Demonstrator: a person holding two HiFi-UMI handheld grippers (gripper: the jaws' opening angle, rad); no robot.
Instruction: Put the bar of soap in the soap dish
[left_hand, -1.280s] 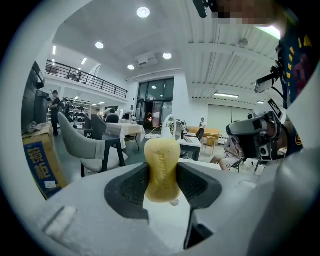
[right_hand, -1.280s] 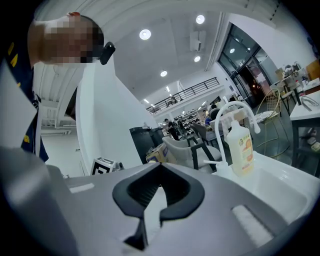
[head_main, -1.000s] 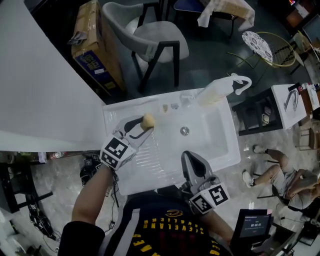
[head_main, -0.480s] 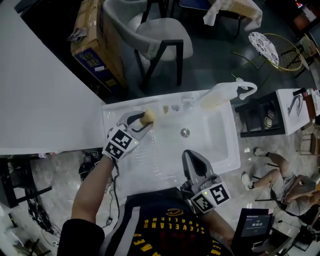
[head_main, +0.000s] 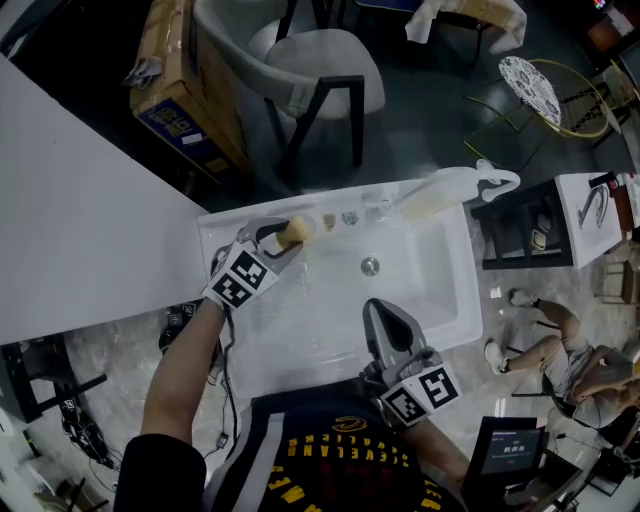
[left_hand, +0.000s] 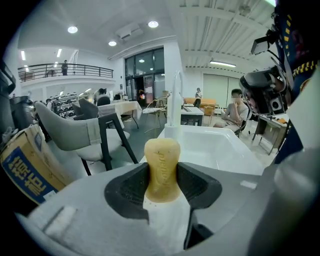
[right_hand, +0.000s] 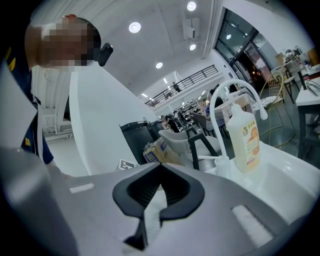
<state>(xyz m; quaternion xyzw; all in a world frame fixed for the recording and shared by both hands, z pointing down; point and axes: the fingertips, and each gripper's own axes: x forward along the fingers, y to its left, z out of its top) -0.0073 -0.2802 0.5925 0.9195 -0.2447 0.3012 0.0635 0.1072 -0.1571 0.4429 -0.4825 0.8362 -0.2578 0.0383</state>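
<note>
Yellow bar of soap clamped in left tool, carried nearer back rim of sink, right tool closed, unmoved

My left gripper is over the far left corner of the sink, with the bar of soap upright between its jaws. My right gripper is above the sink's near rim, jaws together, well apart from the left one. The drain lies in the basin between the two. The faucet and a bottle stand at the far right corner. Behind the sink is a chair, with a cardboard box to its left.
</note>
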